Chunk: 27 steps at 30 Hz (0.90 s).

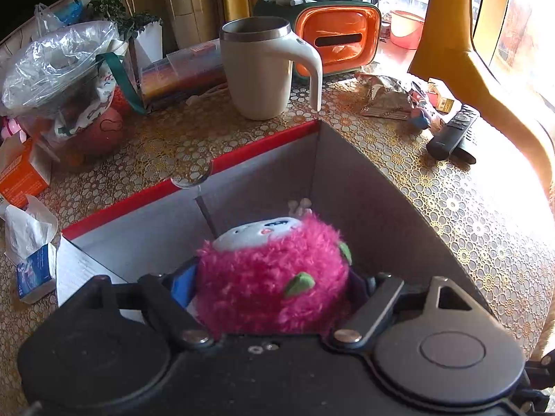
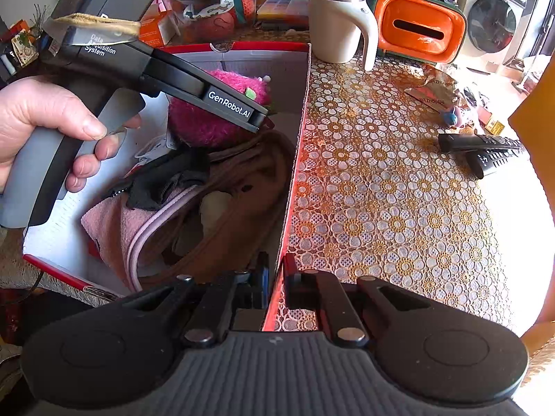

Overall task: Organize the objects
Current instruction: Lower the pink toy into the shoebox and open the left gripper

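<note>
My left gripper (image 1: 274, 291) is shut on a fuzzy pink plush toy (image 1: 274, 277) with green leaves and a white face, held inside the red-edged cardboard box (image 1: 194, 176). In the right wrist view the left gripper (image 2: 256, 118) holds the plush toy (image 2: 208, 121) over the box's far end. My right gripper (image 2: 275, 277) is shut on the box's right wall (image 2: 298, 159) near its front corner. Inside the box lie a brown bag (image 2: 242, 187), a pink cloth (image 2: 107, 222) and a black item (image 2: 163, 180).
A cream mug (image 1: 256, 69) and an orange-green case (image 1: 336, 41) stand behind the box. Two remotes (image 1: 454, 131), snack wrappers (image 1: 385, 97), a plastic bag (image 1: 59, 66), an orange carton (image 1: 20, 170) and tissues (image 1: 31, 239) lie on the floral tablecloth (image 2: 381, 190).
</note>
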Motion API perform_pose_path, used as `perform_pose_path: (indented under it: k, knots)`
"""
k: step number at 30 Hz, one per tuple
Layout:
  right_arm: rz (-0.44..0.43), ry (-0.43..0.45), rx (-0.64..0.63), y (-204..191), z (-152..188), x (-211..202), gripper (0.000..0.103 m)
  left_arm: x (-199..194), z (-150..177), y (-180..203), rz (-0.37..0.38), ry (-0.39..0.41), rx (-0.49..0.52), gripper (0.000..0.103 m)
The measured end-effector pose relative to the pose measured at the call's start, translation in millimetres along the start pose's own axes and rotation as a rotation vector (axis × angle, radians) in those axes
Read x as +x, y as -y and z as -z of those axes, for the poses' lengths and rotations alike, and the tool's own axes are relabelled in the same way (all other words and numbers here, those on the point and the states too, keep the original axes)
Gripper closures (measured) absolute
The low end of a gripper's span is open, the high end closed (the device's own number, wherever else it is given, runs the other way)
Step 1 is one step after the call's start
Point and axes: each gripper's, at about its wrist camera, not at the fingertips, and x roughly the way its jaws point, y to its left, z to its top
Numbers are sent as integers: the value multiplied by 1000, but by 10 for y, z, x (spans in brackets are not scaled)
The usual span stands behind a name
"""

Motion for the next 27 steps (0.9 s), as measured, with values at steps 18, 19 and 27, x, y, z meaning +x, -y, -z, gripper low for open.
perform_pose_path:
  k: [18,19,27]
  knots:
    - [26,-11,-6,-42,5,-7,96,-539,130,-268,25,85,-45,11]
    - [28,-11,-7,-46,7,-8,96,-601,149,-299,26,93,-45,11]
    - [42,-16,-5,-75,15,-17,96,-1131,347,-598,30,164,-73,11]
